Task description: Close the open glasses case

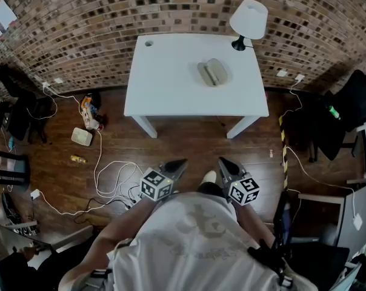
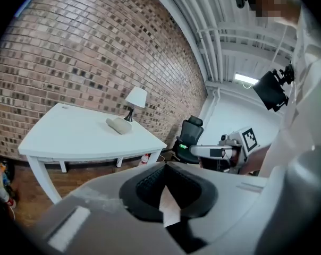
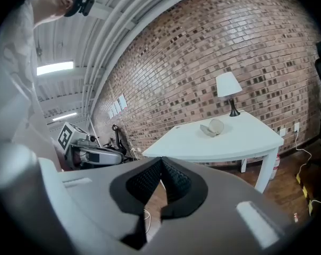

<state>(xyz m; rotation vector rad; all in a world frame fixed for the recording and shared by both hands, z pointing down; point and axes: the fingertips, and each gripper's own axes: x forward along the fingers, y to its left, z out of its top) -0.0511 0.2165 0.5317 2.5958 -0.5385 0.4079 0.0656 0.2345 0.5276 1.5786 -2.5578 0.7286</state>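
Observation:
The open glasses case (image 1: 212, 73) lies beige on the white table (image 1: 171, 83), toward its far right, lid folded back. In the left gripper view the case (image 2: 118, 125) sits by the lamp; the right gripper view shows the case (image 3: 212, 127) with its round lid up. Both grippers hang close to the person's body, well short of the table and over the wooden floor. My left gripper (image 1: 181, 162) (image 2: 165, 169) is shut with nothing held. Beside it, my right gripper (image 1: 222, 161) (image 3: 160, 161) is shut and empty too.
A white lamp (image 1: 248, 20) stands at the table's far right corner, and a cable hole (image 1: 149, 42) at the far left. White cables (image 1: 110, 174) trail over the floor to the left. A black office chair (image 2: 189, 137) stands at the right. A brick wall runs behind.

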